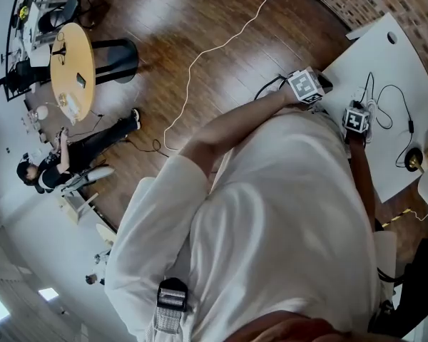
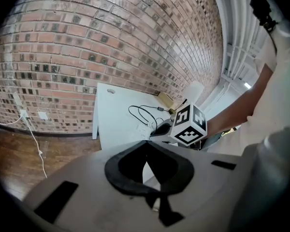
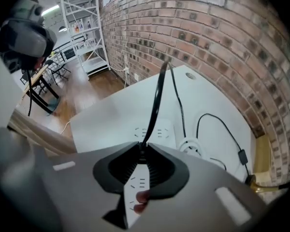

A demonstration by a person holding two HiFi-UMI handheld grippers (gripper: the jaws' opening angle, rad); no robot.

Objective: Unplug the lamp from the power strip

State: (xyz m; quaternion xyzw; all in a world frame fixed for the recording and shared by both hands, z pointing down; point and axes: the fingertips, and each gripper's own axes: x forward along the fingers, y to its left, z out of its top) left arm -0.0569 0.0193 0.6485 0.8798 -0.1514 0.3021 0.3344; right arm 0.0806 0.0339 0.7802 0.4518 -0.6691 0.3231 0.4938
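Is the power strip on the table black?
No, the power strip lying on the white table is white; only the cord above it is black.

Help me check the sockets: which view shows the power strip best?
The right gripper view: the power strip lies beneath the right gripper, shut on the black cord, socket holes plain. The left gripper view shows it small and far; in the head view that gripper mostly covers it.
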